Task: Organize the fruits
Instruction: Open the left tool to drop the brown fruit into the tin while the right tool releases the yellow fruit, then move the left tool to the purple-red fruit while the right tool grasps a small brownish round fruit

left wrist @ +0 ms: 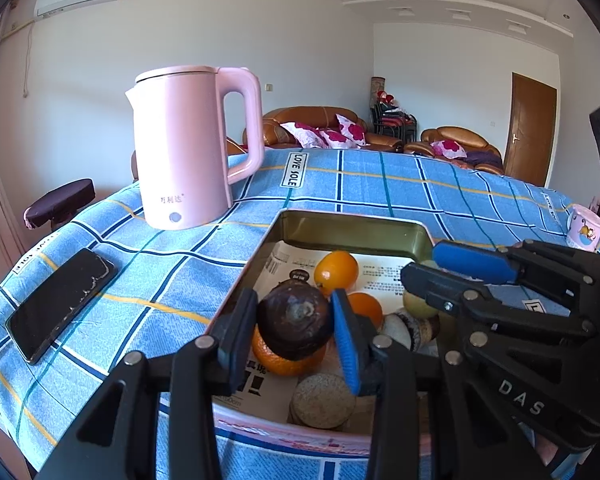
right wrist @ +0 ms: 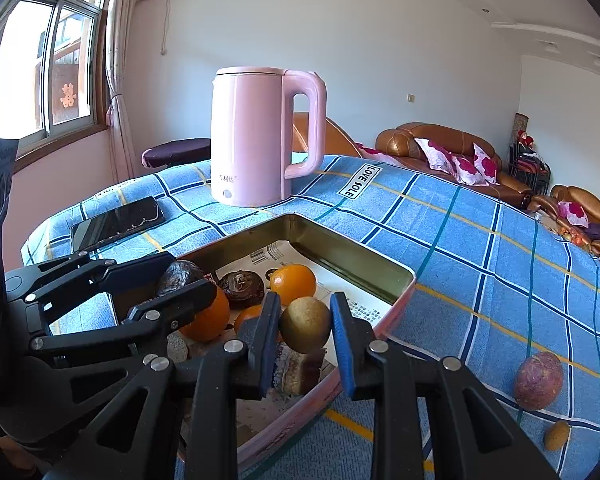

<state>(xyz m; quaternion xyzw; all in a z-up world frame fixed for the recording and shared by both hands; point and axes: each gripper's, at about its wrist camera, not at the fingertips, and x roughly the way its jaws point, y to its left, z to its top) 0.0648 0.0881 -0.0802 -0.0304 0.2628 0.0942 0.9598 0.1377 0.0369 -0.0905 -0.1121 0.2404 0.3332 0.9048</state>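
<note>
Several items low in the metal tin (left wrist: pixel 352 232) are half hidden behind the fingers and hard to name: a round cork-coloured disc (left wrist: pixel 323 400), a layered cake piece (right wrist: pixel 303 370). The paper-lined tin holds oranges (left wrist: pixel 336 272) and a dark pastry (right wrist: pixel 242 286). Left gripper (left wrist: pixel 296 330) clamps a dark round fruit (left wrist: pixel 296 320) above the tin, stem scar toward the camera; right gripper (right wrist: pixel 306 326) clamps a tan-green round fruit (right wrist: pixel 305 324) over the tin's near edge; a purple passion fruit (right wrist: pixel 539 376) lies outside on the cloth (right wrist: pixel 480 240).
</note>
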